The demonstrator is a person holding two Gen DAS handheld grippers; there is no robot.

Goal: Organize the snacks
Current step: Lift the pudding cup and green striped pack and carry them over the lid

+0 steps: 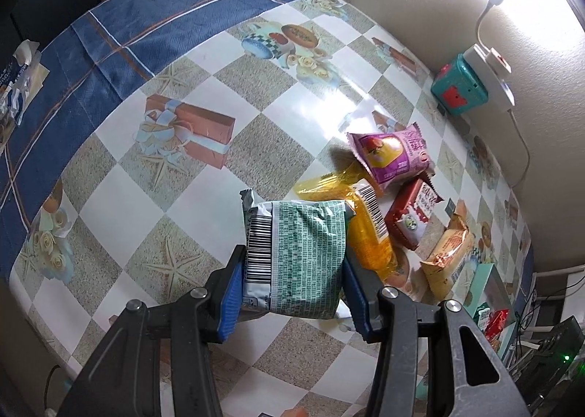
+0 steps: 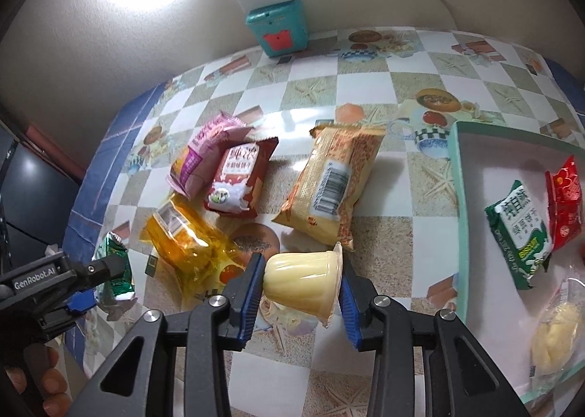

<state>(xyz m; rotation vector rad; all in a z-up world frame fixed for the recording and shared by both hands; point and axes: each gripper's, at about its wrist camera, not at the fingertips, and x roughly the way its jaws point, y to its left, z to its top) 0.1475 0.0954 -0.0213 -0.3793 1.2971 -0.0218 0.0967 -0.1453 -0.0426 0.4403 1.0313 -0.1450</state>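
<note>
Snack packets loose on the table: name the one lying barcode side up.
The tan packet, alone nearest the tray. The purple packet and red packet show their printed fronts.

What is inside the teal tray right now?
The tray holds a green packet, a red packet partly behind it, and a pale yellow snack in clear wrap. Its right part is cut off by the frame.
</note>
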